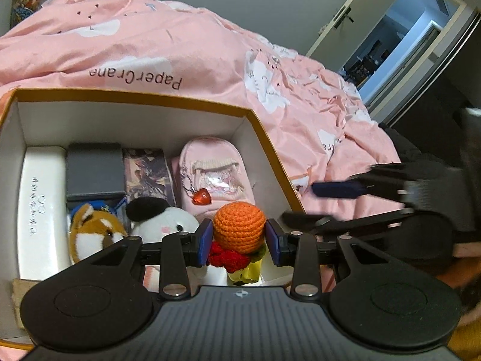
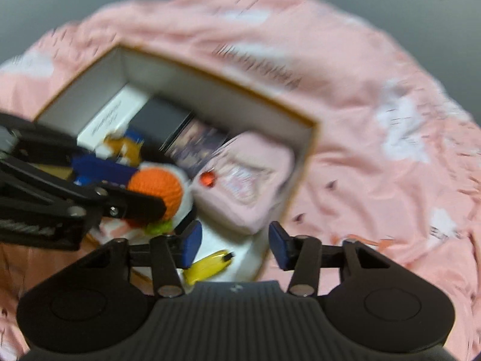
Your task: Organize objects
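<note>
An open box (image 1: 129, 97) with an orange rim and white inside lies on a pink bed. My left gripper (image 1: 239, 237) is shut on an orange crochet ball toy (image 1: 239, 227) with red and green parts, held over the box's near right corner. My right gripper (image 2: 231, 245) is open and empty above the same corner; it also shows at the right of the left wrist view (image 1: 330, 201). The crochet toy (image 2: 156, 188) and left gripper show in the blurred right wrist view. A yellow item (image 2: 207, 266) lies below.
In the box lie a white case (image 1: 40, 207), a grey box (image 1: 94, 170), a printed card box (image 1: 147, 176), a pink mini backpack (image 1: 213, 174), a fox plush (image 1: 90, 231) and a white plush (image 1: 163, 219). The pink duvet (image 1: 180, 45) surrounds it. An open door (image 1: 399, 39) stands at right.
</note>
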`<act>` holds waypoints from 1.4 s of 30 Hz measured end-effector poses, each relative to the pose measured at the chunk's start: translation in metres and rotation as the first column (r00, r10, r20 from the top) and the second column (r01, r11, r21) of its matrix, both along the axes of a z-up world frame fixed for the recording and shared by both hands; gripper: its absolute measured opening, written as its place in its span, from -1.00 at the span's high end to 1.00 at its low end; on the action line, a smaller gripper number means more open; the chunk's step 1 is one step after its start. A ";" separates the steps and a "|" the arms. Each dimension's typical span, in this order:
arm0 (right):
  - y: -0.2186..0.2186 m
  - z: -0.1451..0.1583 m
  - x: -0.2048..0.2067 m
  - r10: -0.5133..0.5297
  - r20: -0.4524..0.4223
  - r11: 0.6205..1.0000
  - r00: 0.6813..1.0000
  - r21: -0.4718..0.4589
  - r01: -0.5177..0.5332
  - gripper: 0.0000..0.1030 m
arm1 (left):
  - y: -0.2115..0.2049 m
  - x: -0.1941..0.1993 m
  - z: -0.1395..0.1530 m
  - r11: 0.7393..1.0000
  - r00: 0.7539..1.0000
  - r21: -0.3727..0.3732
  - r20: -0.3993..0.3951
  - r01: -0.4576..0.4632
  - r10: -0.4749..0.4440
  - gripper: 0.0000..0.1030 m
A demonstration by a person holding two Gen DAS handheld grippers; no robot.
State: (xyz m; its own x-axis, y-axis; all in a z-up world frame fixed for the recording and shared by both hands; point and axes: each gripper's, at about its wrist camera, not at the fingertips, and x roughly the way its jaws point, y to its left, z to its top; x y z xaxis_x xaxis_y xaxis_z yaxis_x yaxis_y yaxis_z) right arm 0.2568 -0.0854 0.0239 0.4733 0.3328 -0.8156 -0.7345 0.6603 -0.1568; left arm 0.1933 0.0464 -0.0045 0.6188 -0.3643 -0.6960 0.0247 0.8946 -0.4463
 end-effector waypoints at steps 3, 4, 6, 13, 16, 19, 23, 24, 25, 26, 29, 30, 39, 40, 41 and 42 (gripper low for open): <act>-0.022 0.001 -0.010 -0.098 0.044 0.991 0.994 0.096 0.093 0.04 | -0.012 0.008 -0.006 1.000 0.999 0.017 -0.031 0.009 -0.009 0.17; -0.029 0.000 -0.012 -0.132 0.034 0.983 0.991 0.133 0.127 0.04 | -0.016 0.011 -0.008 1.000 0.999 0.027 -0.040 0.012 -0.011 0.17; -0.037 -0.005 -0.014 -0.172 0.003 0.968 0.985 0.185 0.168 0.04 | -0.024 0.017 -0.013 0.998 0.998 0.069 -0.061 0.009 -0.005 0.16; -0.039 -0.026 -0.022 -0.255 0.012 0.945 0.967 0.218 0.246 0.01 | -0.039 0.027 -0.025 0.986 0.996 0.168 -0.088 -0.004 0.019 0.15; -0.043 -0.031 -0.023 -0.262 -0.008 0.938 0.965 0.234 0.256 -0.02 | -0.040 0.026 -0.026 0.983 0.996 0.181 -0.080 -0.013 0.028 0.10; -0.046 -0.033 -0.025 -0.270 -0.012 0.935 0.963 0.234 0.265 -0.04 | -0.041 0.024 -0.023 0.981 0.998 0.192 -0.062 -0.015 0.027 0.01; -0.047 -0.031 -0.026 -0.277 -0.019 0.930 0.961 0.245 0.273 -0.07 | -0.041 0.017 -0.015 0.982 1.000 0.188 -0.022 -0.017 0.022 -0.06; -0.048 -0.030 -0.028 -0.279 -0.017 0.929 0.960 0.249 0.274 -0.10 | -0.042 0.015 -0.012 0.981 1.000 0.191 -0.009 -0.019 0.022 -0.06; -0.048 -0.029 -0.029 -0.280 -0.015 0.928 0.960 0.253 0.275 -0.16 | -0.042 0.012 -0.008 0.980 1.000 0.197 0.010 -0.024 0.023 -0.06; -0.049 -0.028 -0.032 -0.282 -0.013 0.926 0.959 0.257 0.275 -0.17 | -0.043 0.007 -0.004 0.978 0.999 0.206 0.033 -0.030 0.024 -0.06; -0.051 -0.024 -0.039 -0.286 -0.015 0.922 0.958 0.267 0.280 -0.18 | -0.045 -0.009 0.011 0.970 0.995 0.238 0.100 -0.053 0.030 -0.06; -0.052 -0.022 -0.041 -0.286 -0.016 0.921 0.958 0.272 0.279 -0.18 | -0.045 -0.015 0.016 0.966 0.992 0.251 0.121 -0.062 0.032 -0.06; -0.055 -0.002 -0.080 -0.257 0.009 0.903 0.966 0.359 0.237 -0.40 | -0.046 -0.071 0.046 0.908 0.967 0.391 0.250 -0.149 0.051 -0.13; -0.055 0.000 -0.085 -0.250 0.015 0.900 0.968 0.372 0.227 -0.45 | -0.047 -0.077 0.048 0.895 0.964 0.416 0.260 -0.159 0.050 -0.15; -0.055 0.003 -0.091 -0.243 0.023 0.897 0.970 0.385 0.216 -0.46 | -0.047 -0.083 0.050 0.882 0.961 0.441 0.272 -0.168 0.048 -0.15; -0.054 0.005 -0.098 -0.235 0.032 0.895 0.971 0.397 0.204 -0.46 | -0.047 -0.089 0.051 0.868 0.958 0.464 0.281 -0.178 0.046 -0.16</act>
State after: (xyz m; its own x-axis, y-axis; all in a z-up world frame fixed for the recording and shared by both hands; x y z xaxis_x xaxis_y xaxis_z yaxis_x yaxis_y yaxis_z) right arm 0.1592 -0.1393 0.0291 0.6269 0.4955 -0.6012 -0.5600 0.8231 0.0945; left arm 0.1045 -0.0011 0.0460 0.8131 0.0561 -0.5794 -0.0356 0.9983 0.0467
